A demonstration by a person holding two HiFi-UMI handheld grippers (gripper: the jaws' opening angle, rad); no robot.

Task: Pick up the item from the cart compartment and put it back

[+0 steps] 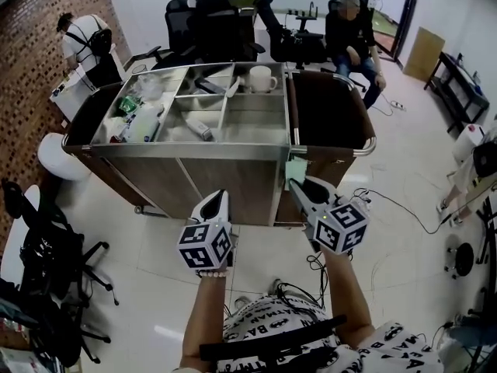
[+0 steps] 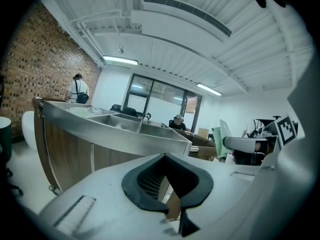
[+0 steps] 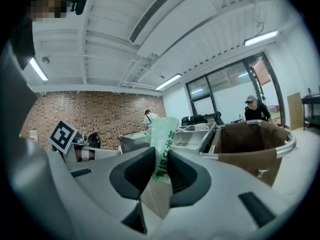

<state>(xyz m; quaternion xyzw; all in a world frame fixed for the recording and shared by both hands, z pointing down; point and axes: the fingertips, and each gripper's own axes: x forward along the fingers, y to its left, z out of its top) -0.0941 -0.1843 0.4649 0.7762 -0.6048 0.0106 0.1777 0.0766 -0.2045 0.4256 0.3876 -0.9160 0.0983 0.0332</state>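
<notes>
A pale green sachet (image 3: 164,129) with green print stands upright between the jaws of my right gripper (image 3: 159,156), which is shut on it. In the head view the sachet (image 1: 295,171) hangs just in front of the cart's near side, below the steel rim (image 1: 194,151), with the right gripper (image 1: 300,186) under it. My left gripper (image 1: 220,197) points at the cart's wooden front panel a little to the left. Its jaws (image 2: 166,158) are shut with nothing in them. The cart's steel compartments (image 1: 252,115) hold a white mug (image 1: 262,78), a small bottle (image 1: 200,129) and several packets (image 1: 140,119).
A brown bag bin (image 1: 326,107) fills the cart's right end. Office chairs (image 1: 213,26) and a seated person (image 1: 353,37) are behind the cart, and another person (image 1: 85,41) stands at the back left. A white stool (image 1: 54,158) and a black chair (image 1: 46,263) stand at the left; cables (image 1: 388,208) lie on the floor at the right.
</notes>
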